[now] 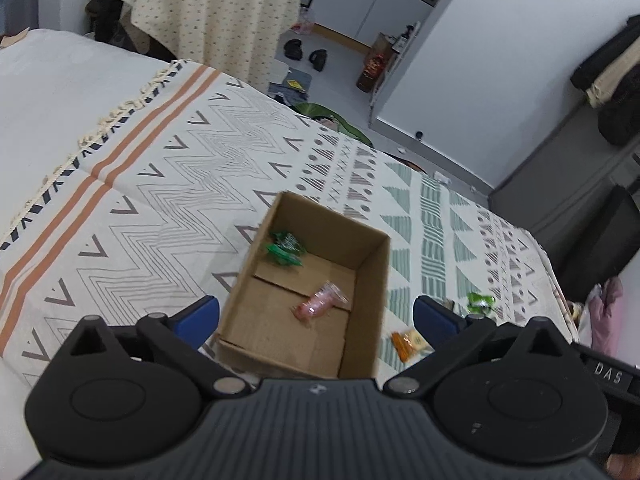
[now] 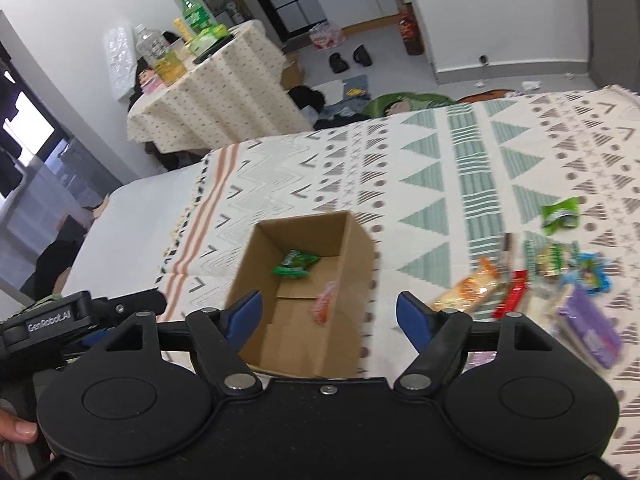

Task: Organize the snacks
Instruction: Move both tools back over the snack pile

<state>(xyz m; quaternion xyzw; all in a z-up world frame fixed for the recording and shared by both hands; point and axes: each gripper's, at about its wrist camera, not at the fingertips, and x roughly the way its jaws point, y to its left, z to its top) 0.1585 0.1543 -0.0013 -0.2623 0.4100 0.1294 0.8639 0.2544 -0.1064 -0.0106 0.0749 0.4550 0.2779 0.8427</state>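
Cardboard box, open top, sits on patterned blanket over bed.
Contents: 1 green snack pkt at far end of box floor; 1 pink snack pkt nearer middle, apart from green one.
Left gripper: fingers spread wide, nothing btwn them, held above near end of box.
Right gripper: fingers also spread wide, empty, above same box; green pkt and pink pkt show inside.
Loose snacks on blanket, right of box, well apart from it: orange pkt, red bar, purple pkt, blue pkt, light-green pkt. Cluster blurred; labels unreadable.
Bkgd: round table w/ dotted cloth, bottles on top.
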